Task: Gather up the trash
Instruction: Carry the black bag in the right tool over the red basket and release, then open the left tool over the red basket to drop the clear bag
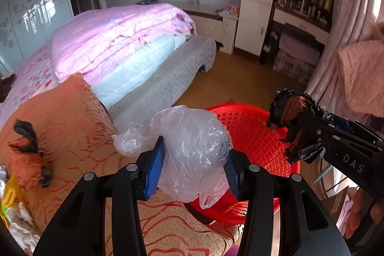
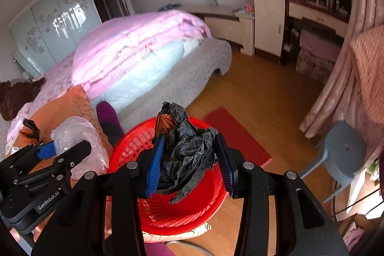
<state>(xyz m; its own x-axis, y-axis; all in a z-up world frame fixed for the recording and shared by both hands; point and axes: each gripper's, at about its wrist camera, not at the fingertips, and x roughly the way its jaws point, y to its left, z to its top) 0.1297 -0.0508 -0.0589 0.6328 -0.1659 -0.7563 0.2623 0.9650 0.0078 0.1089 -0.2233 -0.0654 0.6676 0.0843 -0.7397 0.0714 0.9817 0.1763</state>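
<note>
While the clear plastic bag (image 1: 192, 150) bulges out past both blue pads, my left claw (image 1: 192, 169) is clenched on it, the crumpled film spilling above and below the fingers. It hangs at the near rim of the red mesh basket (image 1: 254, 133), its lower tail drooping in front of the basket's edge. My right claw (image 2: 190, 160) grips a wad of crumpled black plastic (image 2: 189, 148) with a brown patch at its top; that wad sits over the basket's open mouth in the right wrist view, with the red floor of the basket bare beneath it.

To the left of the basket runs the edge of an orange patterned blanket (image 1: 72, 116), which lies just beside the basket's rim. On that blanket, well apart from both claws, lies another scrap of orange and black trash (image 1: 28, 155). At the far left edge of the left wrist view there are white and yellow scraps (image 1: 12, 208); I cannot tell what they are.

Beyond the basket the wooden floor (image 2: 264, 97) is open, with a red mat (image 2: 237, 136) lying just past the basket. A grey stool (image 2: 340, 155) stands to the right, near the pink curtain (image 2: 336, 88). Behind the blanket rises the bed with its pink quilt (image 1: 120, 40).
</note>
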